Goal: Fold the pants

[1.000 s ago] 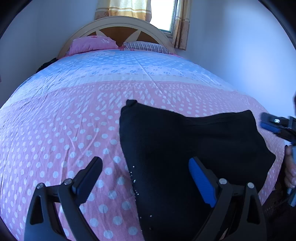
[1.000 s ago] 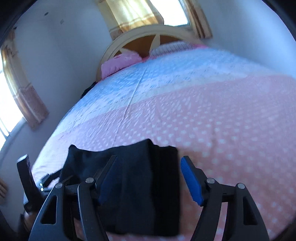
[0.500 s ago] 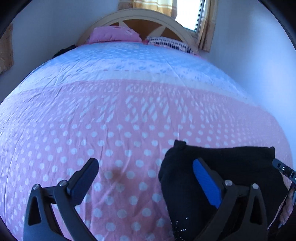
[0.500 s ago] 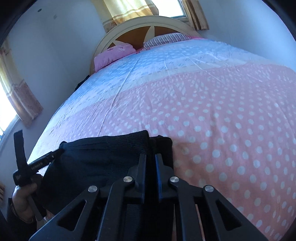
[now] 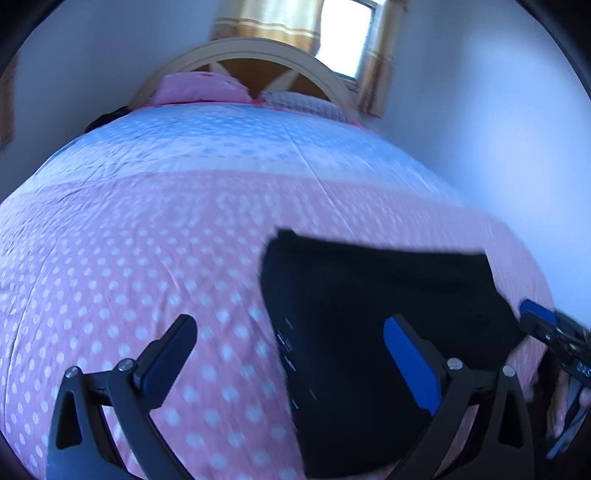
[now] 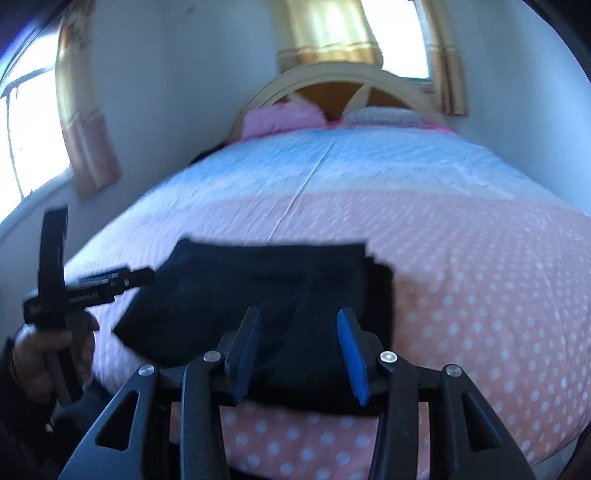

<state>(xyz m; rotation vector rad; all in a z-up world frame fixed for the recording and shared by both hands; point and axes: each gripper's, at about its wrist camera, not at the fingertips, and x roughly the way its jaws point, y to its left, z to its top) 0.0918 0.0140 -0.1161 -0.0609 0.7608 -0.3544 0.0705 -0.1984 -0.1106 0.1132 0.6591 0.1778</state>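
The black pants (image 5: 373, 317) lie folded into a compact rectangle on the pink dotted bedspread (image 5: 129, 258), near the bed's front edge. My left gripper (image 5: 291, 343) is open wide; its right finger hangs over the pants' left part, its left finger over bare bedspread. In the right wrist view the same pants (image 6: 273, 280) lie ahead, and my right gripper (image 6: 299, 339) is open above their near edge with nothing between its fingers. The left gripper (image 6: 92, 284) shows at the left of that view, held by a hand. The right gripper (image 5: 550, 332) shows at the far right of the left wrist view.
Two pillows (image 5: 199, 88) lie against the arched wooden headboard (image 6: 347, 88) at the far end. A curtained window (image 5: 332, 33) is behind it and another window (image 6: 29, 129) on the left wall. A white wall (image 5: 498, 129) runs along the bed's right side.
My right gripper was shut over the pants half a second ago and now stands open, drawn back slightly. The left gripper stayed open and swung back toward the pants.
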